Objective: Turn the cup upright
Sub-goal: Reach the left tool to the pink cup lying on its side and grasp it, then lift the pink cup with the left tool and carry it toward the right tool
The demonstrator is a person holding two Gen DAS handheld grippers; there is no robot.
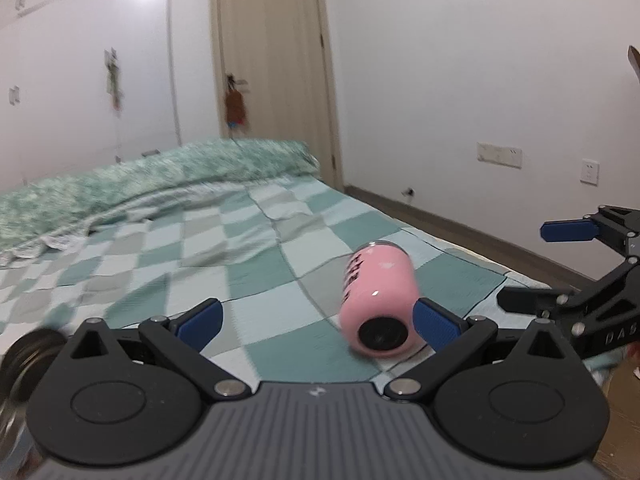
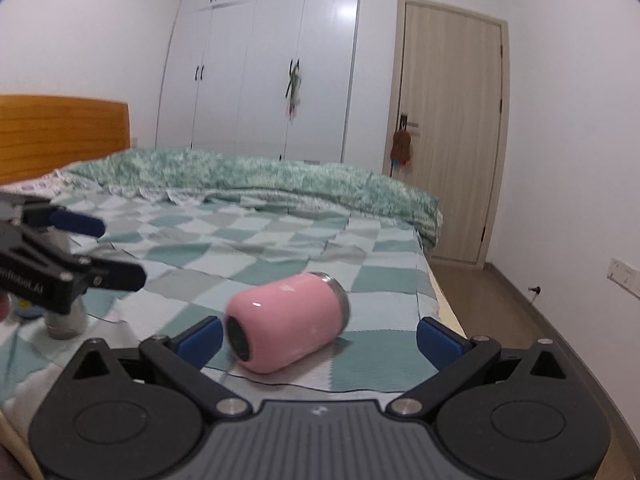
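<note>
While the pink cup [image 2: 286,322] lies sideways on the checked bedspread [image 2: 248,248], both the left gripper [image 1: 318,322] and the right gripper [image 2: 320,336] stand spread and empty; close squarely across its body before tilting.

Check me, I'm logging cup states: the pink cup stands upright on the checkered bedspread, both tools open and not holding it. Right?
Not quite. The pink cup lies on its side, dark base toward the cameras, as the right wrist view shows. The rest holds: it rests on the checkered bedspread, and the left tool and right tool are open, holding nothing.

pink cup [image 1: 378,304] | on its side | black base toward camera | on bed
</note>
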